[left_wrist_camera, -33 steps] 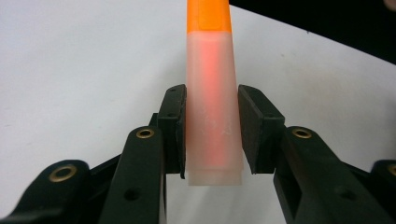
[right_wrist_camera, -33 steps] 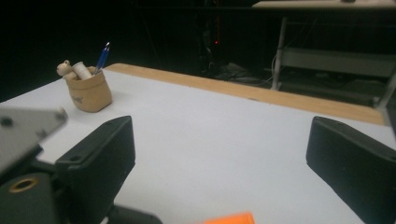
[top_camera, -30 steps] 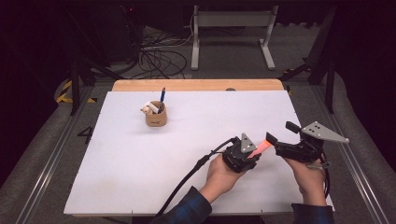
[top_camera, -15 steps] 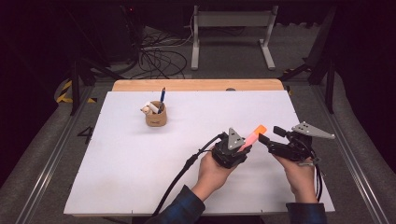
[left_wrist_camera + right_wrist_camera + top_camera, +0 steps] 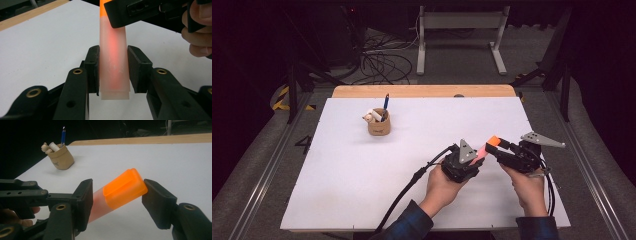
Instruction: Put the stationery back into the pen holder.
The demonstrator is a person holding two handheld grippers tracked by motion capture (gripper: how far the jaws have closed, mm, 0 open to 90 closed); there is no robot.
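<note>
The left gripper point(image 5: 113, 72) was clamped on the frosted body of a marker point(image 5: 113, 60), held above the near right part of the white table point(image 5: 362, 165). The right gripper point(image 5: 117, 195) had just been closing around the marker's orange cap point(image 5: 124, 187) — one pad touching, the other just apart. Far left stood a tan pouch point(image 5: 379, 126) holding a blue pen point(image 5: 385, 105) and some pale, rounded items.
</note>
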